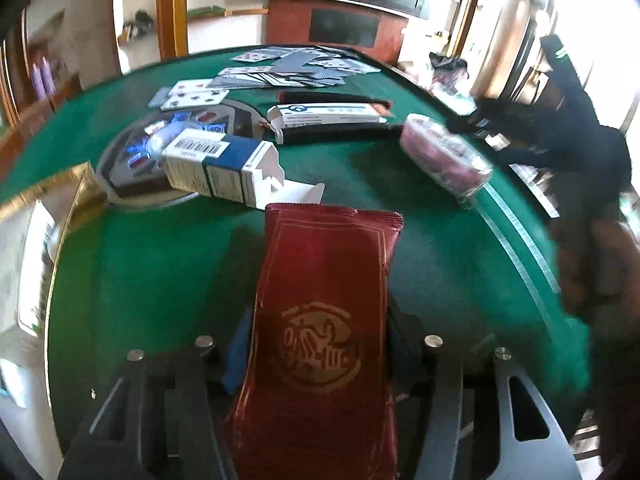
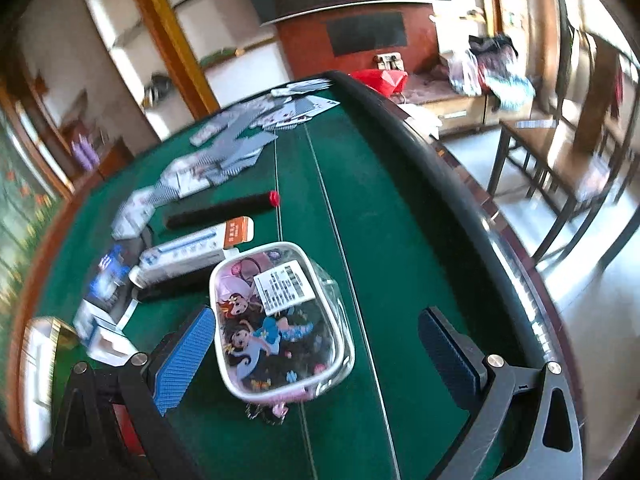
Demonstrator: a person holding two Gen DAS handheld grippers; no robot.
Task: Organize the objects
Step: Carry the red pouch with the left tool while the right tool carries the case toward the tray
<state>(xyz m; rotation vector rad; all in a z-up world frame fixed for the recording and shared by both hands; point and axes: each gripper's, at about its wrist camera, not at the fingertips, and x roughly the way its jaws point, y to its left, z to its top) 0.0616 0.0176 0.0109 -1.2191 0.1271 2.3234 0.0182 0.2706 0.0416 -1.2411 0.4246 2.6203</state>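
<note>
No words can be read. The red packet between the fingers of the left hand-held gripper carries a round gold emblem; the box ahead has a barcode sticker, digits blurred.

Green felt card table w/ dark padded rim. Landmark – blue-white carton, lying on its side. Beyond it: scattered playing cards. To its right: long white box, black tubes, then cartoon pouch – nearest the rim.
</note>
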